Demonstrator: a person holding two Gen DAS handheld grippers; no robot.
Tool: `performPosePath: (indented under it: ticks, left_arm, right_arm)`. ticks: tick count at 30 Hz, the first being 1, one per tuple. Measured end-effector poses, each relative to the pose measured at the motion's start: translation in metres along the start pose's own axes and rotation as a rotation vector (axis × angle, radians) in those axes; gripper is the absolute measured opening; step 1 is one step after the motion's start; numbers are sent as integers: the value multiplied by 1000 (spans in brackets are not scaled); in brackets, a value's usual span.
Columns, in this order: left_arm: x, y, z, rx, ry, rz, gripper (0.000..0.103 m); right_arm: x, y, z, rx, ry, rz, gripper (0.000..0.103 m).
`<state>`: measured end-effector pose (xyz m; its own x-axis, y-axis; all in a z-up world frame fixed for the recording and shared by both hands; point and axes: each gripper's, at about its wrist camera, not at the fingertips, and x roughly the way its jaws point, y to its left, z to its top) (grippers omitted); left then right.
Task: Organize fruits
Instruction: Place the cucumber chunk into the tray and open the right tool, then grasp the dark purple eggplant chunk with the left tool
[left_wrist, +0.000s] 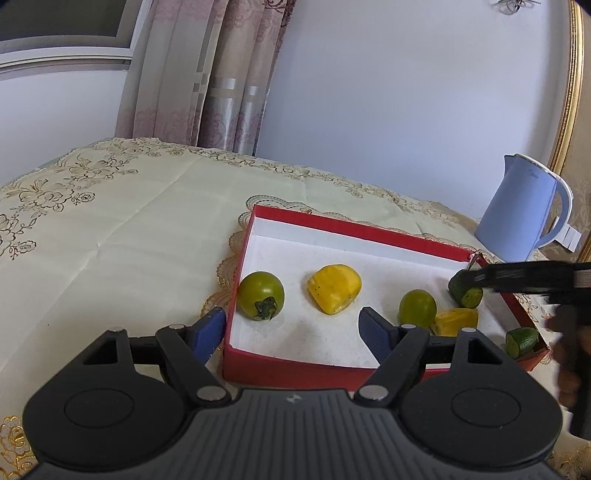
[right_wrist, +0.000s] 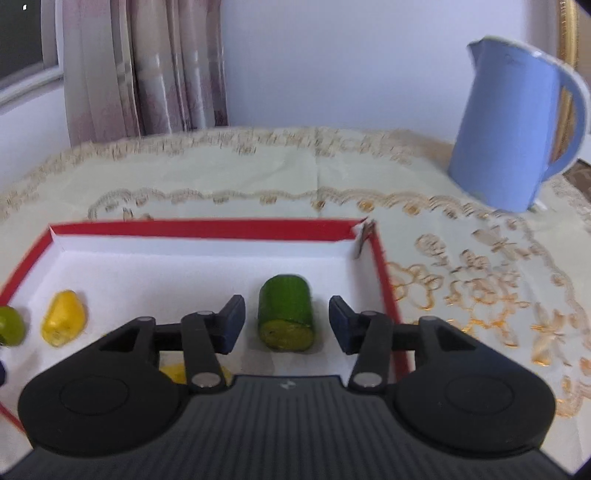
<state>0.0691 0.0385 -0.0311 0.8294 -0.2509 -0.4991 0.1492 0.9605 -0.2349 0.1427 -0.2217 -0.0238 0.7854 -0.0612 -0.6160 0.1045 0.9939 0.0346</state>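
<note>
the right gripper (right_wrist: 286, 323) stands open around the cucumber piece (right_wrist: 286, 317) in the right end of the red box (right_wrist: 207, 229), with gaps on both sides. the piece is round, so i think a pad can bump it on withdrawal and roll it. the left gripper (left_wrist: 293, 328) is wide and empty, straddling the box's left wall. the kettle (left_wrist: 524, 210) has a small mark, too small to read.

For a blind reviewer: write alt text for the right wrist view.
The right gripper stands open around a green cucumber chunk lying in a red-rimmed box, its pads clear of it. A yellow fruit piece lies further left in the box; a blue kettle stands behind on the embroidered tablecloth.
</note>
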Motion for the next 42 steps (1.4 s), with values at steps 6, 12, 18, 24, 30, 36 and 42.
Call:
performPosePath:
  ticks: [6,12,18,24,30,36,42]
  left_arm:
    - [0,-3,-2,18,1,8,82]
    - [-2,-5,-3,30,10,21,84]
    - [-21,2,-8,-7,28,-11,85]
    - [-30,-18,-17,117,53,-18,85]
    - [-36,-38,-21,204,87,-64,85]
    - [-39,-53,-26,264,90,-64,88]
    - [-44,-59,-26,302,94,-65,88]
  right_arm:
    - [-89,-19,-45,89,-205,62,80]
    - [-128,-31,-105,119,-394,-47,93]
    - [-133,-45,-107,165,-431,-40,101]
    - [-128,-49,-107,187,-400,-41,103]
    - [-127,-51,-108,204,-390,-27,103]
    - [-127,-50,-109,203,-387,-27,103]
    - [-126,-49,-109,203,-380,-25,103]
